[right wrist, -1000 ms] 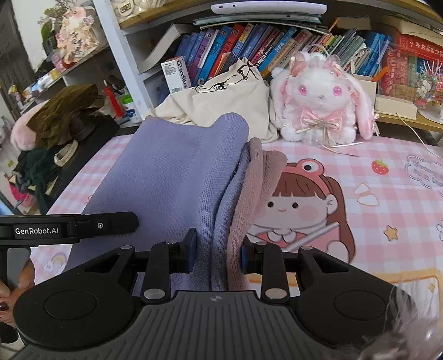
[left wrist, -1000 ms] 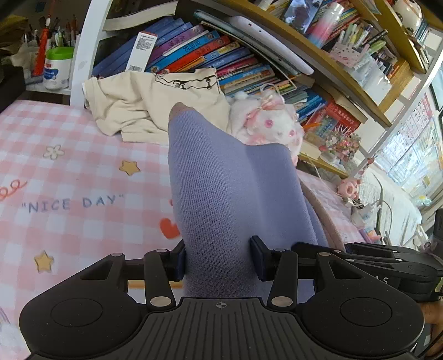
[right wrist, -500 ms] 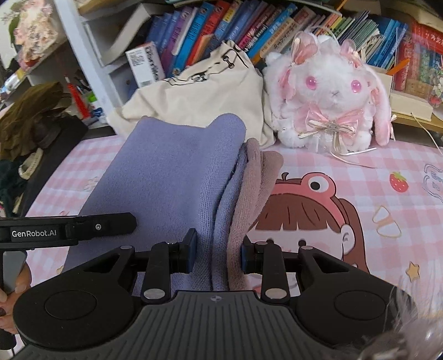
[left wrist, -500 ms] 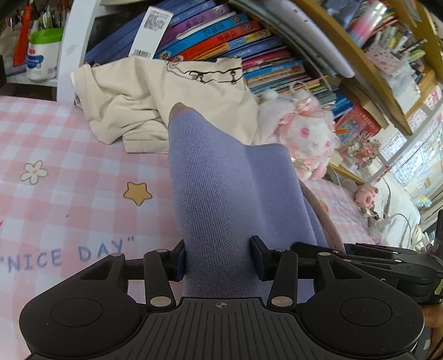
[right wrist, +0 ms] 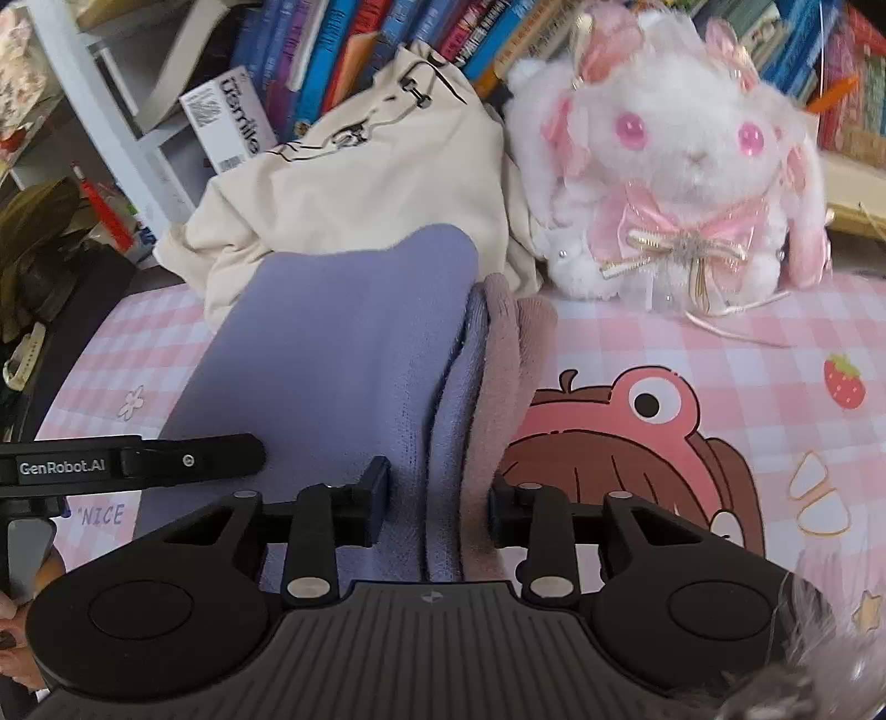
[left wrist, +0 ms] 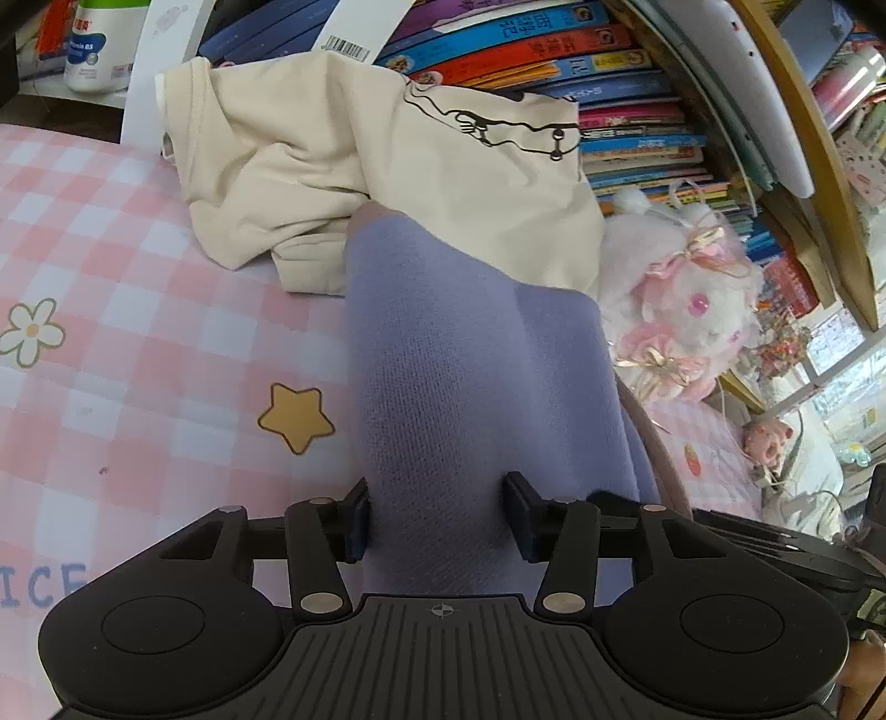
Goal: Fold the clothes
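Gripping the folded purple garment (left wrist: 470,387) from its near edge, the left gripper (left wrist: 437,518) points forward and slightly down over the pink checked surface (left wrist: 138,343), fingers clamped on the thick fold. The right gripper (right wrist: 437,507) sits alongside at the same level, clenched on the garment's other side where purple and pinkish-brown layers bunch together. The garment's far end reaches a crumpled cream shirt (right wrist: 360,183) beside a white plush rabbit (right wrist: 681,166), both in front of shelved books (left wrist: 554,50).
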{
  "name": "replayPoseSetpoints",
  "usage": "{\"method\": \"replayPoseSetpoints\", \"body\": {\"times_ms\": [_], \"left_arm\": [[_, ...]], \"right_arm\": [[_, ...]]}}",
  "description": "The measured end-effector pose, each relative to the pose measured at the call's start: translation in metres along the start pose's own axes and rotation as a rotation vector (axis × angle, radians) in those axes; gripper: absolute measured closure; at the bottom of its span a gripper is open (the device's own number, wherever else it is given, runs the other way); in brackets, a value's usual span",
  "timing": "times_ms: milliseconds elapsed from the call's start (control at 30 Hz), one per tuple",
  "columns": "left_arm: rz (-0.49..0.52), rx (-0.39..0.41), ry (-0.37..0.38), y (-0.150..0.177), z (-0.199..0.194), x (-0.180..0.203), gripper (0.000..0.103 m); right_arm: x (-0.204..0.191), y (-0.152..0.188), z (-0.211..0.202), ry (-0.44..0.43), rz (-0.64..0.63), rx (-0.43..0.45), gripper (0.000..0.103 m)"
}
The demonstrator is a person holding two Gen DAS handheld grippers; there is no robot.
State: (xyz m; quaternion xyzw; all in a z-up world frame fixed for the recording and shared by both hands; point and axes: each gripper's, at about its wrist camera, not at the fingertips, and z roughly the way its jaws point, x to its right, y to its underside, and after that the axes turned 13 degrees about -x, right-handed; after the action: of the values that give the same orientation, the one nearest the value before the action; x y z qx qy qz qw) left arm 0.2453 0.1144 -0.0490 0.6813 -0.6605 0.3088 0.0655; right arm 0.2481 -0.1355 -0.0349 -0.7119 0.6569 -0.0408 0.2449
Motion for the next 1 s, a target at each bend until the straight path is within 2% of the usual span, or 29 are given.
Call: {"method": "replayPoseSetpoints", "body": {"times_ms": [100, 167, 267, 367, 400, 500, 567, 633, 800, 1000], "left_arm": [[0.015, 0.014, -0.025, 0.001, 0.001, 0.004, 0.049], [0.034, 0.019, -0.071, 0.005, -0.002, 0.009, 0.047], [0.081, 0.064, -0.152, 0.014, -0.013, 0.019, 0.04], [0.13, 0.137, -0.222, 0.029, -0.028, 0.032, 0.028], [0.147, 0.159, -0.248, 0.036, -0.031, 0.036, 0.027], [0.191, 0.213, -0.33, 0.056, -0.039, 0.048, 0.019], [0.21, 0.246, -0.384, 0.07, -0.043, 0.054, 0.011], [0.222, 0.279, -0.434, 0.085, -0.047, 0.06, 0.008], [0.258, 0.292, -0.485, 0.11, -0.053, 0.075, 0.008], [0.257, 0.328, -0.53, 0.133, -0.061, 0.087, 0.007]], "right_arm": [[0.005, 0.001, 0.003, -0.019, 0.031, 0.002, 0.064], [0.009, 0.003, 0.0, -0.038, 0.055, 0.006, 0.058], [0.013, 0.008, -0.008, -0.047, 0.07, 0.018, 0.046], [0.014, 0.018, -0.025, -0.017, 0.048, 0.068, 0.029], [0.015, 0.022, -0.03, -0.004, 0.039, 0.085, 0.024], [0.014, 0.037, -0.044, 0.046, 0.01, 0.121, 0.018], [0.013, 0.047, -0.05, 0.077, -0.008, 0.137, 0.016], [0.012, 0.059, -0.055, 0.096, -0.022, 0.147, 0.015], [0.006, 0.088, -0.065, 0.159, -0.055, 0.171, 0.005], [0.0, 0.116, -0.075, 0.203, -0.083, 0.172, 0.003]]}}
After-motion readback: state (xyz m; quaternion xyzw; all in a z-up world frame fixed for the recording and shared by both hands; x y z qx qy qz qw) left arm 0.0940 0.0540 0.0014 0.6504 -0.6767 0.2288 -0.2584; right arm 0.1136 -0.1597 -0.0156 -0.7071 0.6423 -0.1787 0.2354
